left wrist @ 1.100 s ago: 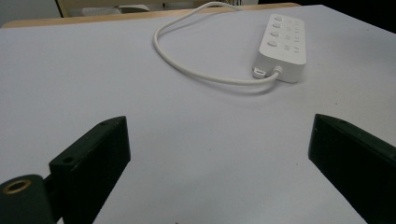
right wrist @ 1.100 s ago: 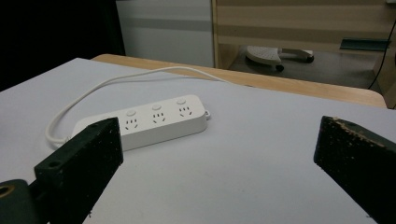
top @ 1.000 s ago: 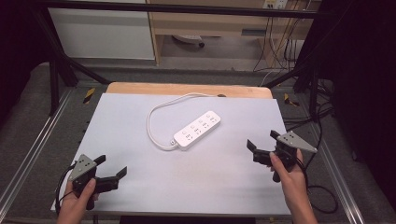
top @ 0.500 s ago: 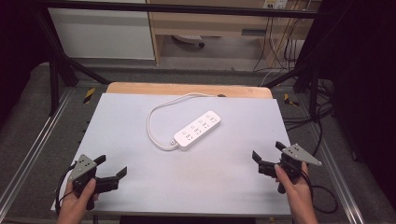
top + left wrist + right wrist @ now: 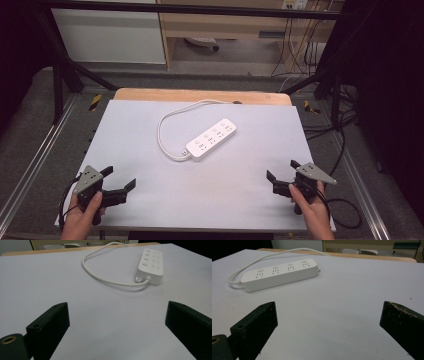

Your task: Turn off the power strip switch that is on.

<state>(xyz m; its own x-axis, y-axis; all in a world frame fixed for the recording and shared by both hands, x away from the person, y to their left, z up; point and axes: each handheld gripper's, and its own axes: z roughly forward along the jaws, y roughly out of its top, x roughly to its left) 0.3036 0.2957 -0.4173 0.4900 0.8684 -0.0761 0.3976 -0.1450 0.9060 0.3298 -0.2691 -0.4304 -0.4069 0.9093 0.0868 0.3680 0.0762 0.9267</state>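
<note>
At the near left corner of the pale grey table top (image 5: 150, 210), the left gripper (image 5: 119, 181) sits in a person's left hand (image 5: 82, 220), its two black jaws spread wide with nothing between them (the left gripper view shows only bare surface in the gap). Toward the middle of the table, well apart from both grippers, lies the long white plastic power strip (image 5: 211, 139), angled diagonally, flat on the surface with its sockets facing up. Its white cable (image 5: 165, 125) loops out from the nearer end and curves back toward the wooden far edge (image 5: 150, 95). At the near right, the right gripper (image 5: 281, 175), held in the right hand (image 5: 312, 212), also has its jaws wide apart and empty.
</note>
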